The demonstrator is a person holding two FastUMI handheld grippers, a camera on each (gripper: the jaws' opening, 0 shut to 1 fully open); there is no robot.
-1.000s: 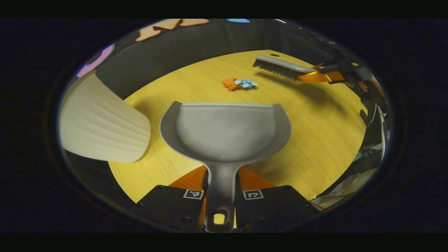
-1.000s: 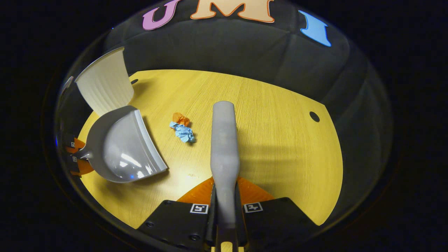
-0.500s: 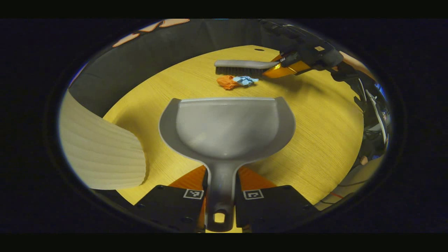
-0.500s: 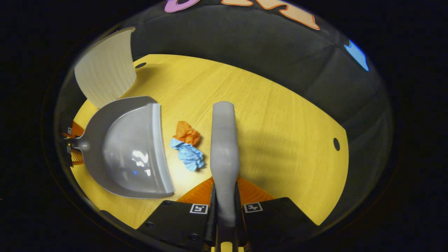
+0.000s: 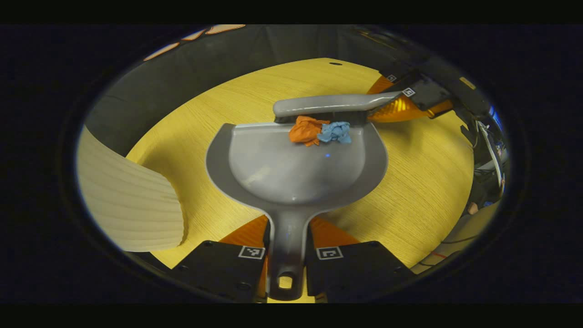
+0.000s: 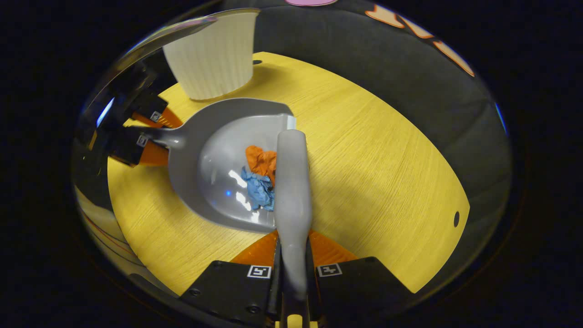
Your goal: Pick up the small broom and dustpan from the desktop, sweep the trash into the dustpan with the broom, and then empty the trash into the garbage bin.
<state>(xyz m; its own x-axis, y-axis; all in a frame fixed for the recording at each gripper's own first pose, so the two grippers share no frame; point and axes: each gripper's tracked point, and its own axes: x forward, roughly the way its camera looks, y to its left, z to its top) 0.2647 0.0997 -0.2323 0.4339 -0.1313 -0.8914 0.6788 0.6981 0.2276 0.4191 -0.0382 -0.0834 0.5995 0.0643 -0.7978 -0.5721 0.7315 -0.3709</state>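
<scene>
In the left gripper view, the bin [image 5: 130, 196] stands at 9 o'clock on the desk [image 5: 423, 182]. The left gripper [image 5: 286, 255], at 6 o'clock, is clenched on the handle of the dustpan [image 5: 296, 168], both fingers pressing it. The orange scrap [image 5: 306, 130] and blue scrap [image 5: 336, 132] lie touching inside the pan, just beside its front lip. The broom [image 5: 325, 105] lies across that lip at 12 o'clock, bristles against the scraps. At 2 o'clock, the right gripper [image 5: 405, 102] is clamped on the broom handle. In the right gripper view, the bin stands at 11 o'clock beyond the dustpan.
</scene>
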